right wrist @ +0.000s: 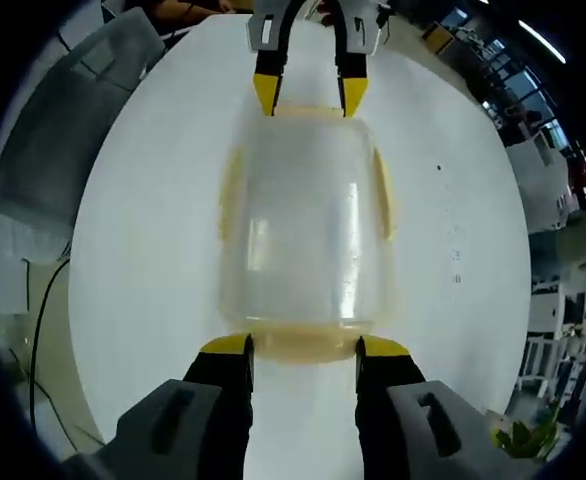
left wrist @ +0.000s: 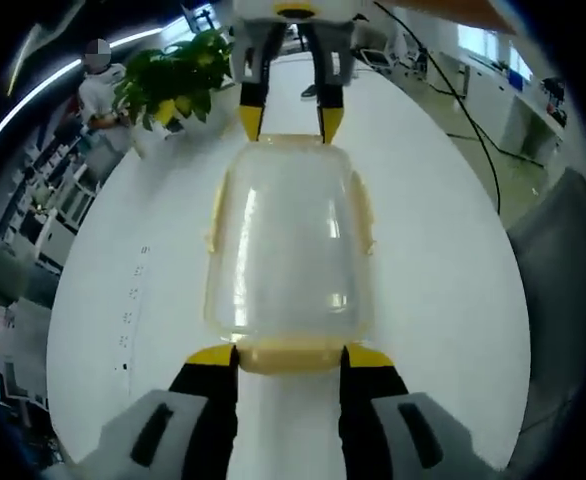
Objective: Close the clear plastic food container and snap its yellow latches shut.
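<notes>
Lid is seated on the clear rectangular plastic food container with yellow latches, which sits mid-way on the round white table, so closing looks done. End latches are being worked: the left gripper is spread across the near yellow end latch, the right gripper likewise at the opposite end latch. Jaws are parted, tips touching the latch edges. Whether any latch is snapped can't be told. Nothing is seen inside the container.
</notes>
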Demonstrator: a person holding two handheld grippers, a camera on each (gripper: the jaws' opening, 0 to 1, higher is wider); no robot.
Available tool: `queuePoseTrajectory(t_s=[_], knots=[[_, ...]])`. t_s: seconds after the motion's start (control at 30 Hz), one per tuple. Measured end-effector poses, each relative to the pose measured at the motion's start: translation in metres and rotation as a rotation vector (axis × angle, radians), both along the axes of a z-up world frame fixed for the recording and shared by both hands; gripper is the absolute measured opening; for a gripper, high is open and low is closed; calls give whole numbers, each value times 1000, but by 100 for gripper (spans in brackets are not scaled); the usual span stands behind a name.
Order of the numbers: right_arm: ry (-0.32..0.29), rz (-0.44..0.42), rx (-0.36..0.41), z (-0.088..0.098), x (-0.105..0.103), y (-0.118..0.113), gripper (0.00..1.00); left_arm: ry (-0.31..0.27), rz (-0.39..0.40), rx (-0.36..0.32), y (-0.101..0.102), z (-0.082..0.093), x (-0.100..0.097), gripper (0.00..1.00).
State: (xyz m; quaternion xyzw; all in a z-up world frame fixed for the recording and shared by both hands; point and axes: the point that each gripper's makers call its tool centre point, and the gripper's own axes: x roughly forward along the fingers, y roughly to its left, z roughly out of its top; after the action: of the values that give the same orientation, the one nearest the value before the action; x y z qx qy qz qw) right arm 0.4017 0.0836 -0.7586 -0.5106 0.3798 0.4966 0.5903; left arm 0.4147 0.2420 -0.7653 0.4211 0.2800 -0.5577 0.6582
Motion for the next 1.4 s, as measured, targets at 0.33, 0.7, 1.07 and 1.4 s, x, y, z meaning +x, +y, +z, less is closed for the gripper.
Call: queuePoseTrajectory(t_s=[0.33, 0.7, 1.07, 1.4], knots=[[34, -4, -21, -17, 3, -15, 37, 62, -2, 34, -16, -11, 4, 34], [47, 5, -37, -25, 5, -18, 37, 95, -3, 70, -17, -17, 1, 34], [50, 42, -72, -31, 6, -22, 37, 84, -57, 114, -17, -23, -2, 34], [55, 16, -63, -41, 6, -30, 31, 65, -70, 125, -16, -26, 0, 19]])
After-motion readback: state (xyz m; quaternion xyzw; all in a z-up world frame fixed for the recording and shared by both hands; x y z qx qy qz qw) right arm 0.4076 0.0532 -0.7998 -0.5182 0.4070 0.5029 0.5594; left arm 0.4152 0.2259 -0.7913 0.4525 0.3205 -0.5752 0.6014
